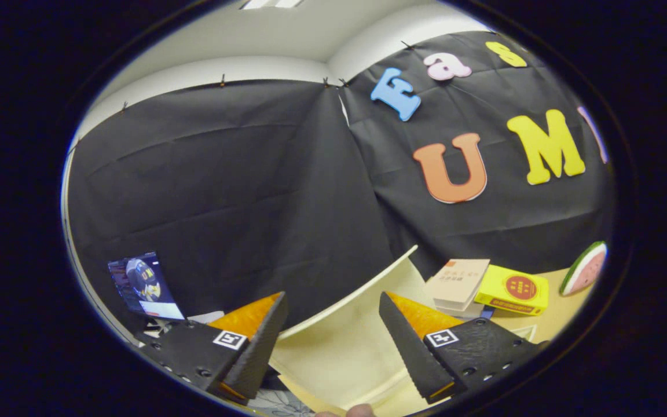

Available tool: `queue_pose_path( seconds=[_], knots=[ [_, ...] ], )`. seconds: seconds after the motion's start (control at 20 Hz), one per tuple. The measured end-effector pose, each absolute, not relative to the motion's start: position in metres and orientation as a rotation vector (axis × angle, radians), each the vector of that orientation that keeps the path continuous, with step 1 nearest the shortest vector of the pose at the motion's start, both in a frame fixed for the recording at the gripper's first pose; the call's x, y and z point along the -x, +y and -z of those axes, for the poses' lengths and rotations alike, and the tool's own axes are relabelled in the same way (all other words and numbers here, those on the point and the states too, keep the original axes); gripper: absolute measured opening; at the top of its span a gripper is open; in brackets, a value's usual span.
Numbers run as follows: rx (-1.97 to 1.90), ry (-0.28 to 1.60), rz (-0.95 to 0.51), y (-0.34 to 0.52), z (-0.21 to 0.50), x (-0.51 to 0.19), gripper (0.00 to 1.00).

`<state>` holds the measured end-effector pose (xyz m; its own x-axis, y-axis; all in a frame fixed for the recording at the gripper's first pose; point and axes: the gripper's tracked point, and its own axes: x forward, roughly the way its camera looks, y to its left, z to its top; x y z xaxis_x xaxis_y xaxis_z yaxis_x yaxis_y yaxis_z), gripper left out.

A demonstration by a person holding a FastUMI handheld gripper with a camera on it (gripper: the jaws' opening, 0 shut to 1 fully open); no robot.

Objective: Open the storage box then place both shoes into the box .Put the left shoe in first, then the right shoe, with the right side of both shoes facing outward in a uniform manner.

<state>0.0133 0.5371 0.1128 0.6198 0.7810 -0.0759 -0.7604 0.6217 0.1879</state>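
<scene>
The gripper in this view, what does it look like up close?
The gripper has two wedge-shaped fingers tapering to points, their facing inner surfaces ribbed like fine teeth. Each sits on a dark body dotted with small screws, and each body carries a small square black-and-white marker. No cables show.

Tabletop (553, 324), pale tan, bare patch visible beyond right finger. Resting on it: cream book (458, 284) stacked on other books; yellow book (513, 289) touching its right side; watermelon-slice ornament (583, 267) upright, near far right edge. Pale cream lid or panel (339, 336), tilted, lies between and ahead of parted fingers; what it rests on cannot be told. Tablet screen (145, 286) propped upright at far left.
</scene>
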Motion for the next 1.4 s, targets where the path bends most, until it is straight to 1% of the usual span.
queue_pose_path(
  seconds=[0.05, 0.2, 0.3, 0.6, 0.85, 1.05, 1.25, 1.4],
  knots=[
    [-0.131, 0.137, -0.889, 0.539, -0.113, -0.012, 0.94],
    [-0.130, 0.136, -0.877, 0.533, -0.111, -0.007, 0.94],
    [-0.125, 0.120, -0.842, 0.519, -0.112, -0.011, 0.95],
    [-0.109, 0.060, -0.657, 0.435, -0.109, -0.030, 0.95],
    [-0.057, 0.048, -0.505, 0.329, -0.097, -0.042, 0.95],
    [-0.042, 0.061, -0.373, 0.223, -0.077, -0.045, 0.95],
    [0.000, 0.142, -0.234, 0.120, -0.048, -0.056, 0.95],
    [0.031, 0.258, -0.157, 0.067, -0.016, -0.065, 0.95]
  ],
)
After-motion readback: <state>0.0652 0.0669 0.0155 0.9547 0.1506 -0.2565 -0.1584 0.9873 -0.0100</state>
